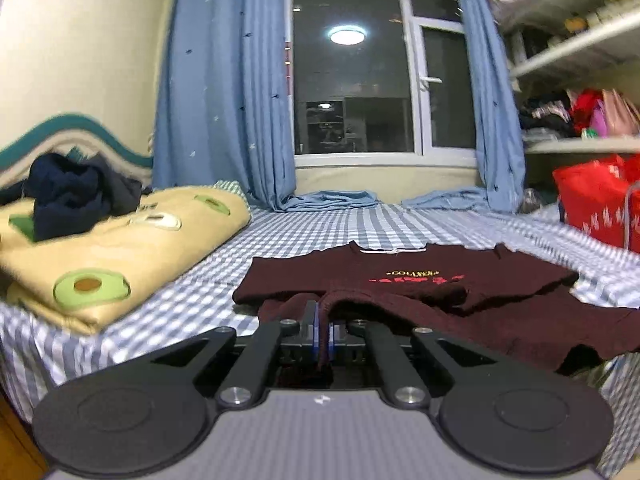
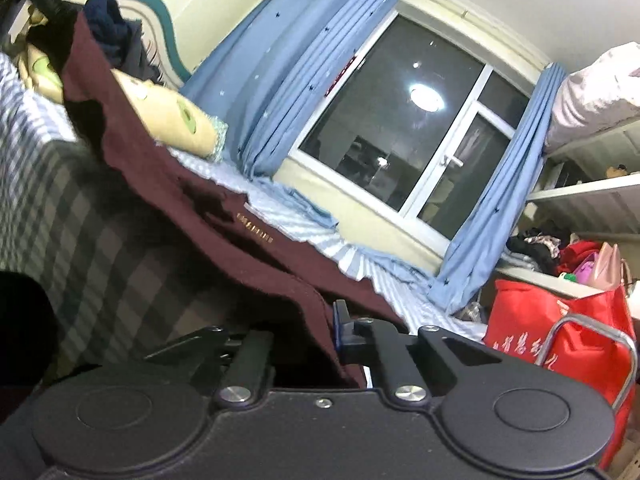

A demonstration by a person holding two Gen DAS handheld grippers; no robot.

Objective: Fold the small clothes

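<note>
On my left, my left gripper point(image 1: 322, 328) was clamped on the near hem of the dark maroon knit shirt with red and gold chest lettering point(image 1: 408, 280). The shirt lay front-up across the blue-and-white checked bedsheet point(image 1: 320, 228), its near edge bunched and rising into my pads, and the far collar was flat. No fold looked finished; I judged the work barely begun, with the first fold, the later folds and the smoothing left. To the right, my right gripper point(image 2: 320, 340) was closed on another edge of that maroon cloth, which draped over its left finger and hid it.
</note>
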